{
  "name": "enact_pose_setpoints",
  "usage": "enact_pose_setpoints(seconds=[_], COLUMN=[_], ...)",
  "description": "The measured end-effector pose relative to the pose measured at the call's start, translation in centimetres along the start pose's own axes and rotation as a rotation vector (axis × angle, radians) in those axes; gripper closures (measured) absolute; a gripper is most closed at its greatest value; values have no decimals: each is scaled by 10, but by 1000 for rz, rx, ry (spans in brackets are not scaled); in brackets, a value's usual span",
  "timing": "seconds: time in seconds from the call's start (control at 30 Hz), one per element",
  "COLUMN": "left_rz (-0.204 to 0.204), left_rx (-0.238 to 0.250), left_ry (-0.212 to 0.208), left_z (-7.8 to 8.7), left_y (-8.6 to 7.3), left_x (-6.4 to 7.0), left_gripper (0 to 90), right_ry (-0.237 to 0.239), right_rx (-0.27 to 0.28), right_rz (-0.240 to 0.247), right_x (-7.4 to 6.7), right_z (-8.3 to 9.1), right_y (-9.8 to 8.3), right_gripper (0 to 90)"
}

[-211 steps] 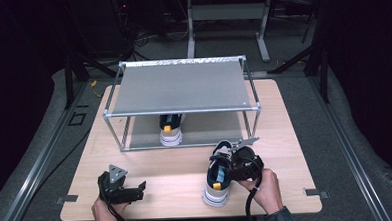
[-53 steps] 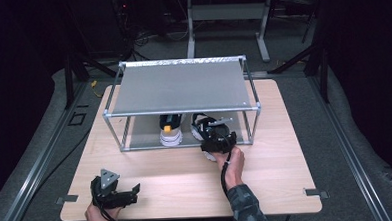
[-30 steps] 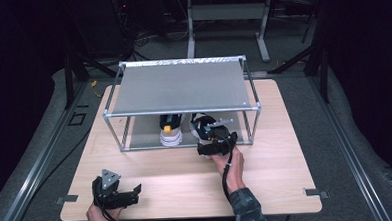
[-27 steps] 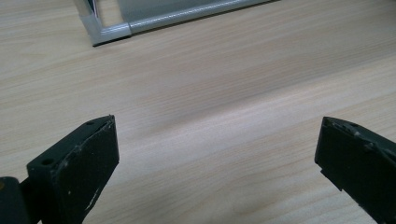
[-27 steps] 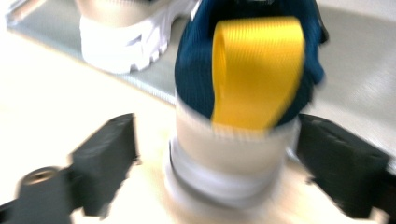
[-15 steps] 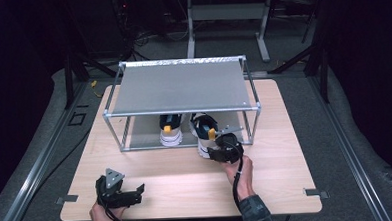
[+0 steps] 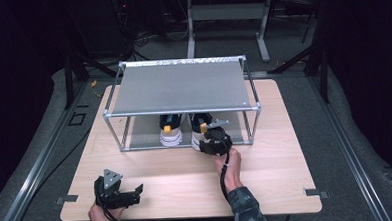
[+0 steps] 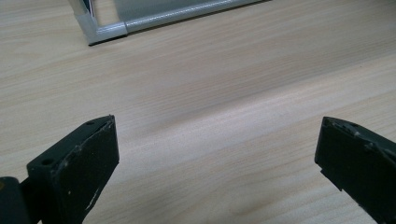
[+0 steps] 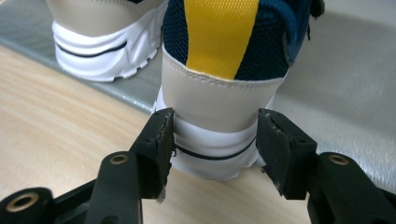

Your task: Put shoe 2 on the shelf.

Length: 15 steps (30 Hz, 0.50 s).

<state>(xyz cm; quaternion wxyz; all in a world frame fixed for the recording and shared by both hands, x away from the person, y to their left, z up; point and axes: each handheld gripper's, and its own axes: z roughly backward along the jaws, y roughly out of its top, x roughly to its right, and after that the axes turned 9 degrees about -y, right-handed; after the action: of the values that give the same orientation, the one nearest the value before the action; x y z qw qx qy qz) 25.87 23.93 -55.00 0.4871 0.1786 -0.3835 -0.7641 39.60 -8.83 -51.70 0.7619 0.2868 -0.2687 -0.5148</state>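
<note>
**Nearly shelved: second shoe at the rack's lower tier**

Already the rack holds one shoe on its lower shelf, heel toward the person. The second shoe stands just beside it, to the right, with its heel poking out past the rack's front edge, so by my reading only a final push inward and a release remain.

From above, the right gripper sits at that heel while the left gripper waits well in front of the rack, apart from everything. The right gripper view adds what the high view hides: the second shoe has its white sole clamped between the right gripper pads, which have just been closing on it. The left gripper view shows the left gripper spread wide over bare table, grasping nothing, with a corner of the rack beyond.
</note>
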Motion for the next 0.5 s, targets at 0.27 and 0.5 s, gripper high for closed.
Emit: enact_pose_setpoints(seconds=[0.27, 0.5], left_rz=[4, -6], left_rx=[-1, -6], left_ry=[-19, -20], left_z=[-5, -9], left_y=[2, 5], left_x=[1, 4], left_gripper=[0, 0], right_ry=[-4, -13], right_rx=[-4, -1], right_rz=[4, 9], right_x=[-4, -6], right_z=[-10, -15], right_y=[7, 9], right_gripper=[466, 460])
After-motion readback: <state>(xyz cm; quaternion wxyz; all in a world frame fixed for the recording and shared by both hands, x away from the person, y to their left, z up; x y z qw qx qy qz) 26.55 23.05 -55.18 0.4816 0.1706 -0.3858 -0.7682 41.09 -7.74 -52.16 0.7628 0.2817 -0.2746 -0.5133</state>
